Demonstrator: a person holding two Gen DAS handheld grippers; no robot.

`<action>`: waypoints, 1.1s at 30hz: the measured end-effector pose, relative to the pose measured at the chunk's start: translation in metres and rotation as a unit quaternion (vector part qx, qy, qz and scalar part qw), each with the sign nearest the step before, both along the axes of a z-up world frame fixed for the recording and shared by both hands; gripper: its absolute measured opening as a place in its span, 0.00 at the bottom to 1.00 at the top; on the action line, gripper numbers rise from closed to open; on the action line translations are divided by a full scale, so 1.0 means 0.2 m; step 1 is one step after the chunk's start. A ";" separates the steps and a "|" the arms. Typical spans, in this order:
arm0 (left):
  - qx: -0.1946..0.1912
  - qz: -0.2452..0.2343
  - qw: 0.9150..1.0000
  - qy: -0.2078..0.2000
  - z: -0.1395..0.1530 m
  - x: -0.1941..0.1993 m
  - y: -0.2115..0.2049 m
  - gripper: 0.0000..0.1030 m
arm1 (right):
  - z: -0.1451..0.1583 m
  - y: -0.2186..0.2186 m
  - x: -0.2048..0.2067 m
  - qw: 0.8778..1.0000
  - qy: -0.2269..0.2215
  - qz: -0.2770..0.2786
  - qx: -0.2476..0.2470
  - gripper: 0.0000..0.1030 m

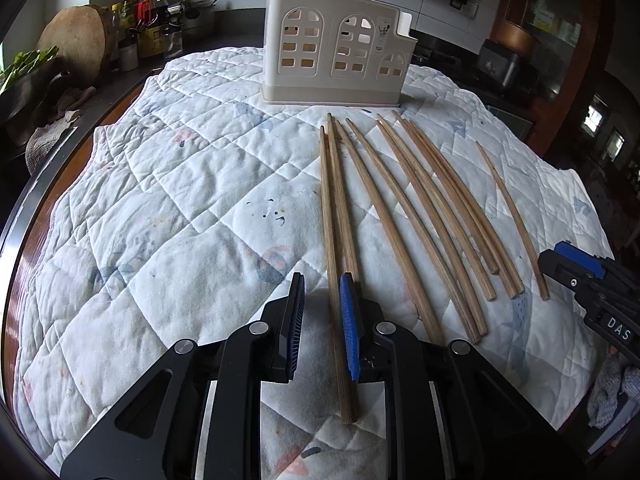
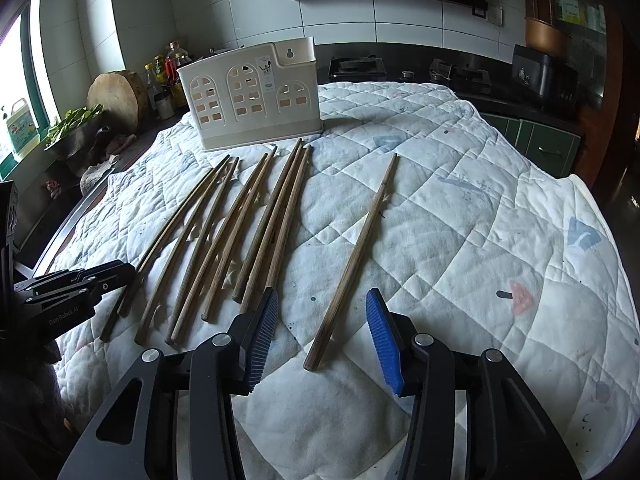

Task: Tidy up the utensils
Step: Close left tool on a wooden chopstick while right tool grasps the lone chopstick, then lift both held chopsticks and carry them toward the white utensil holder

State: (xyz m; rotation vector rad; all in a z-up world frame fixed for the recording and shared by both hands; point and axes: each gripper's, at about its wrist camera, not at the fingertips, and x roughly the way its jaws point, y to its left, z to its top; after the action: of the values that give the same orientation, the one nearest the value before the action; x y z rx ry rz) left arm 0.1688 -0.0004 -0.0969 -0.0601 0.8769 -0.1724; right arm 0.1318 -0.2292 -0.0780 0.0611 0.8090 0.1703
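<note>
Several wooden chopsticks (image 1: 420,208) lie side by side on a white quilted cloth (image 1: 160,200), pointing toward a cream plastic utensil holder (image 1: 336,48) at the far side. My left gripper (image 1: 322,288) is open, its jaws around the near part of the leftmost chopstick (image 1: 332,240). My right gripper (image 2: 322,304) is open around the near end of a lone chopstick (image 2: 356,256) lying apart on the right. The holder (image 2: 248,100) and the other chopsticks (image 2: 240,232) also show in the right wrist view. Each gripper shows in the other's view (image 1: 576,268) (image 2: 100,276).
The cloth (image 2: 480,220) covers a round table. Behind it runs a dark counter with bottles (image 1: 140,24), a round wooden block (image 1: 76,36), greens in a pan (image 2: 72,124), a stove (image 2: 356,66) and a dark appliance (image 2: 544,76).
</note>
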 end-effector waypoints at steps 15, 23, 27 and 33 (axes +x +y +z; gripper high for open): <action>-0.013 0.008 1.000 0.005 -0.03 0.02 0.00 0.14 | -0.05 0.01 0.07 1.000 0.025 -0.004 0.009 0.26; -0.014 0.005 1.000 0.010 -0.03 0.04 -0.01 0.14 | -0.09 0.02 0.10 0.999 0.039 -0.021 0.000 0.19; -0.010 0.005 1.000 0.008 -0.03 0.05 -0.02 0.14 | -0.09 0.02 0.10 0.999 0.035 -0.029 -0.005 0.14; 0.011 0.001 1.000 0.004 -0.03 0.06 -0.04 0.07 | -0.07 0.00 0.08 0.999 0.022 -0.036 -0.008 0.07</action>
State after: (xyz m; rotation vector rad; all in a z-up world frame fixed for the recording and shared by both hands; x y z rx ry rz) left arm 0.1807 -0.0093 -0.1026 -0.0407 0.8864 -0.1602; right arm 0.1471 -0.2283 -0.0922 0.0783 0.8516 0.0948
